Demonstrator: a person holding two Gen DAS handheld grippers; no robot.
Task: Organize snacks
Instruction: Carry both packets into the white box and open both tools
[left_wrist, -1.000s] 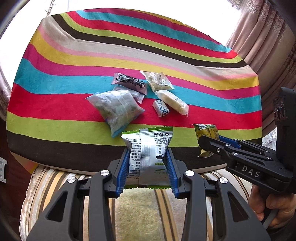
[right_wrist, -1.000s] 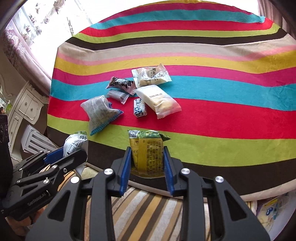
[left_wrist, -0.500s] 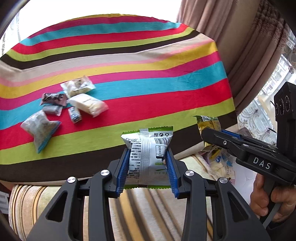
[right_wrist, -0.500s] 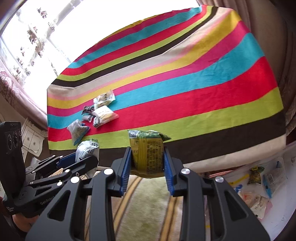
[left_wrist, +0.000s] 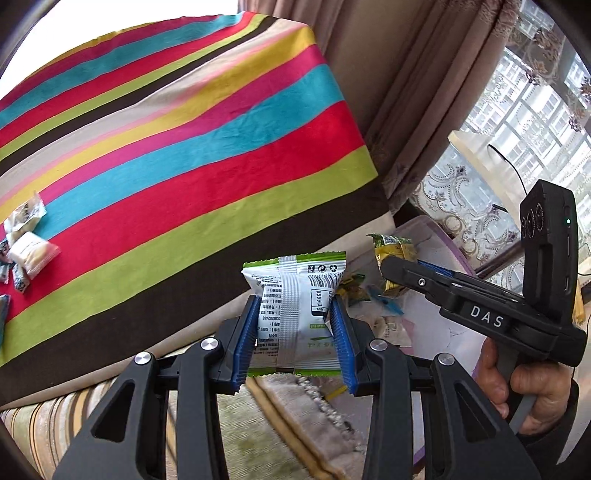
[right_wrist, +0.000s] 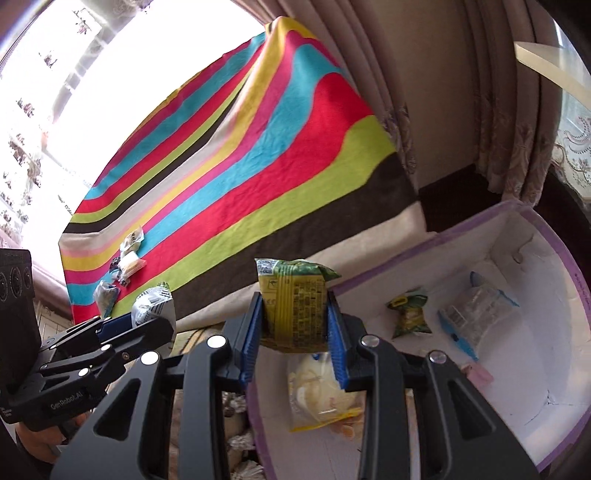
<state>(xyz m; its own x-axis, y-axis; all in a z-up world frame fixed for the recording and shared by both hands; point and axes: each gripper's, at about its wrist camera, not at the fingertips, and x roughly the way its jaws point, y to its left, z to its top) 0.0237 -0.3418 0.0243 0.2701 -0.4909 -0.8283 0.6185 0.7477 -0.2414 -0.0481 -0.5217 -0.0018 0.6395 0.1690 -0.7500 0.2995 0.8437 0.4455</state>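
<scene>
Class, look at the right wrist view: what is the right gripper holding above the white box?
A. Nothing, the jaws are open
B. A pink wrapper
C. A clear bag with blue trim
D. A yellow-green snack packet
D: the right gripper is clamped on the yellow-green packet, above the white box.

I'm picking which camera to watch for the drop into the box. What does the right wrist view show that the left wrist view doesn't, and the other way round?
Only the right wrist view looks into the white box: a green packet, a clear packet and a yellow bag lie inside.

Only the left wrist view shows the window.

Both show the striped cloth, the left hand-held gripper shut on a white packet, and the right hand-held gripper shut on a yellow packet.
</scene>
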